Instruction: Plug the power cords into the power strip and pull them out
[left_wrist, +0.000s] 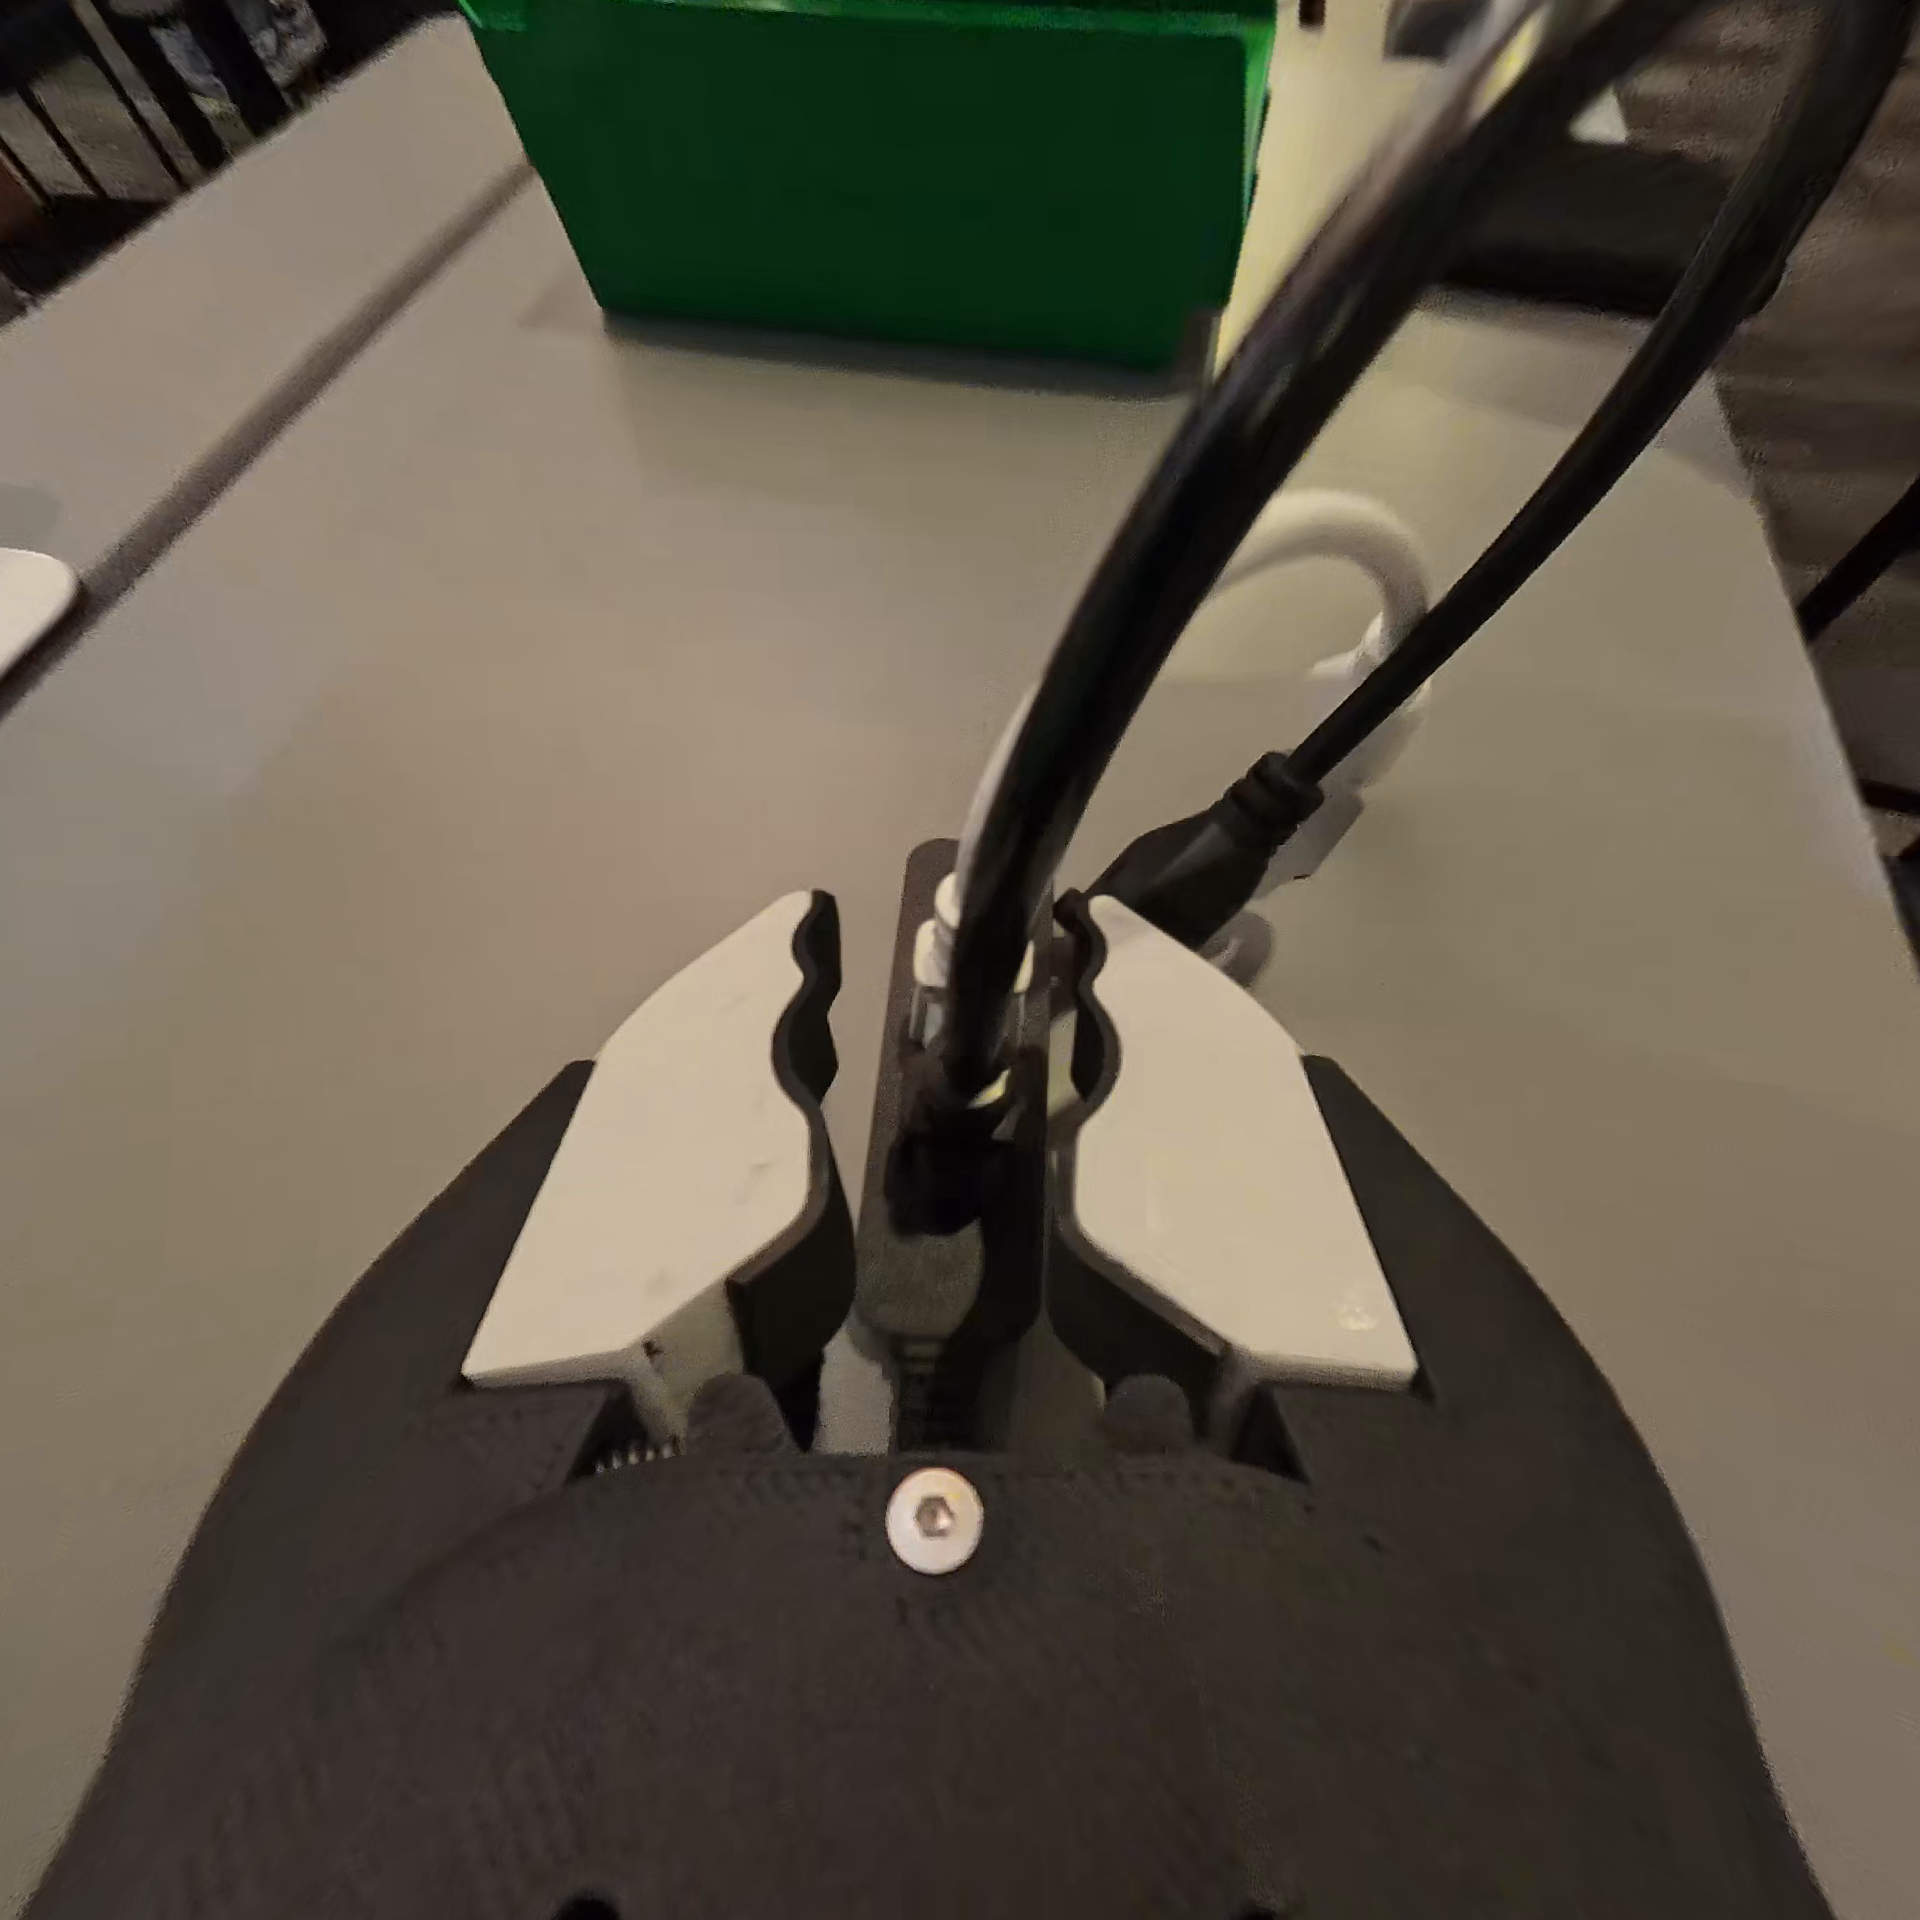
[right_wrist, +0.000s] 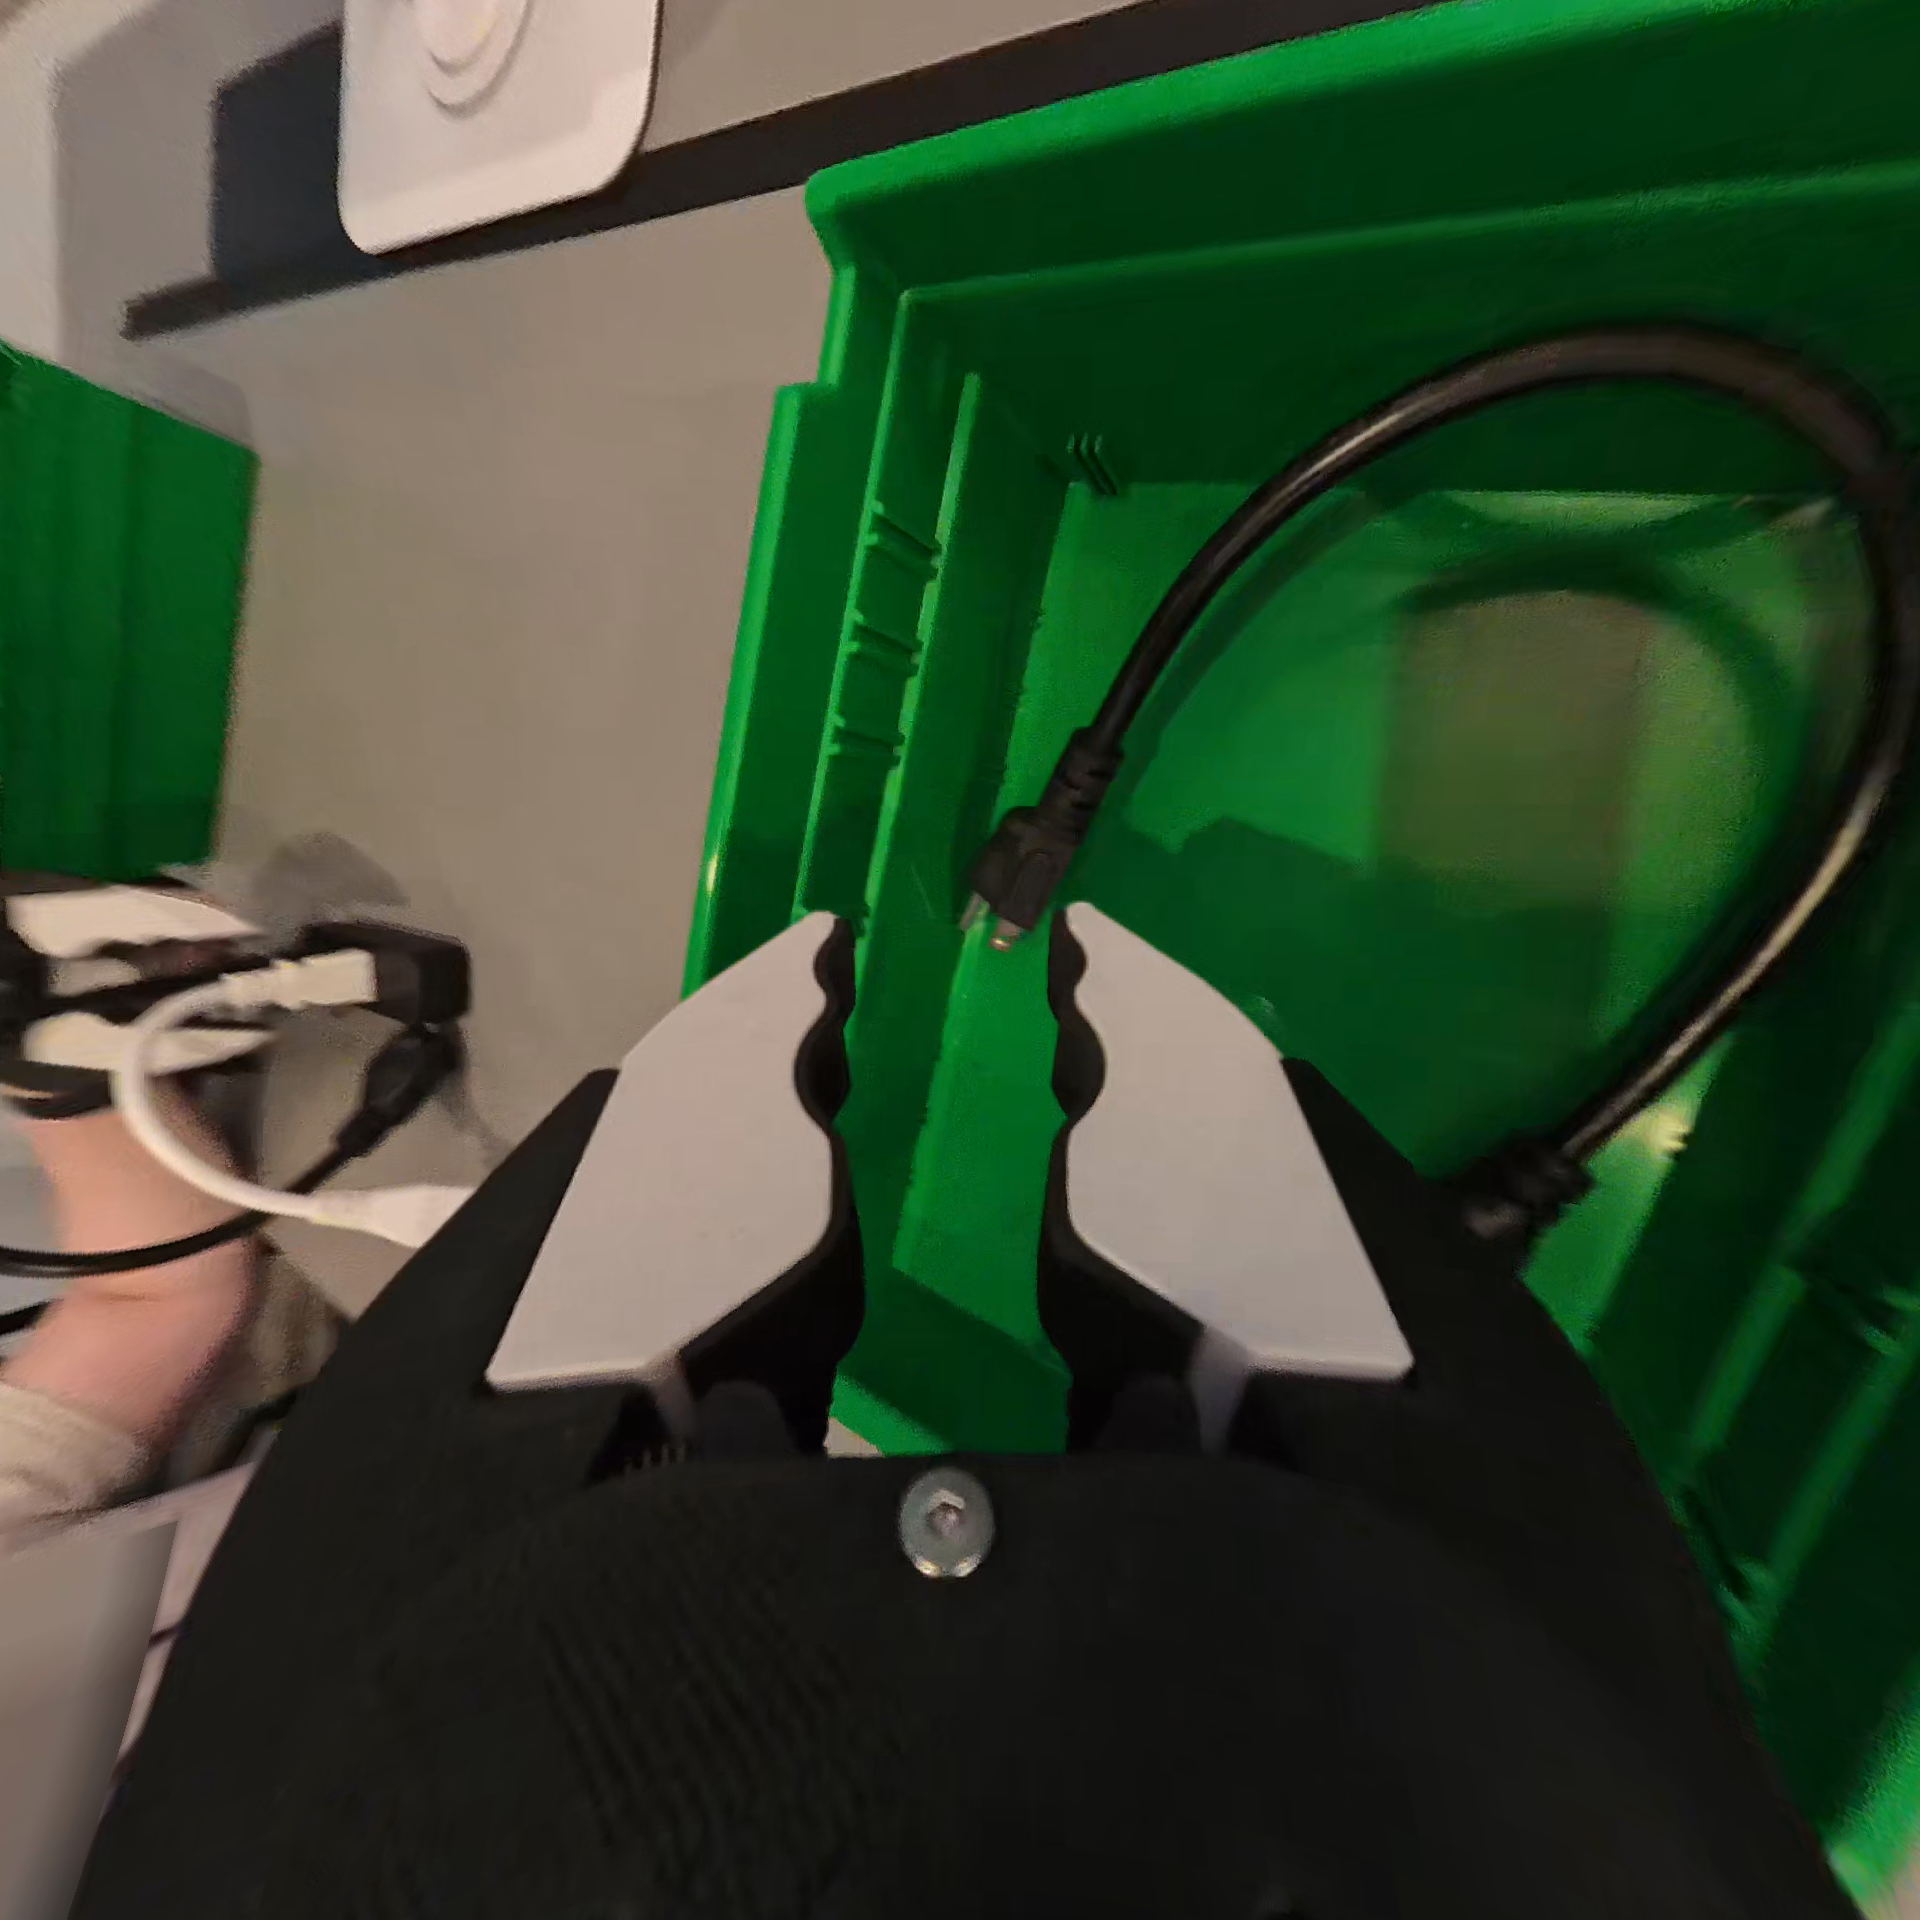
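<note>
Right claw (right_wrist: 951, 920) open over the green bin (right_wrist: 1299, 270), holding nothing; black cord (right_wrist: 1174, 634) lies inside, plug (right_wrist: 1013, 862) just beyond the tips. Best to close on the plug body, not the cable. Left claw (left_wrist: 951, 920) straddles the power strip (left_wrist: 930, 1174) on the tabletop (left_wrist: 520, 727), near that bin; can't tell whether it's clamped. Cords already seated there.

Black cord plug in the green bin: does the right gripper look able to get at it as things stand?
Probably yes. The right gripper is open, its fingers aimed into the green bin, and the black cord's plug lies just past the tips with nothing between. The bin wall close beside the plug may crowd one finger.
</note>
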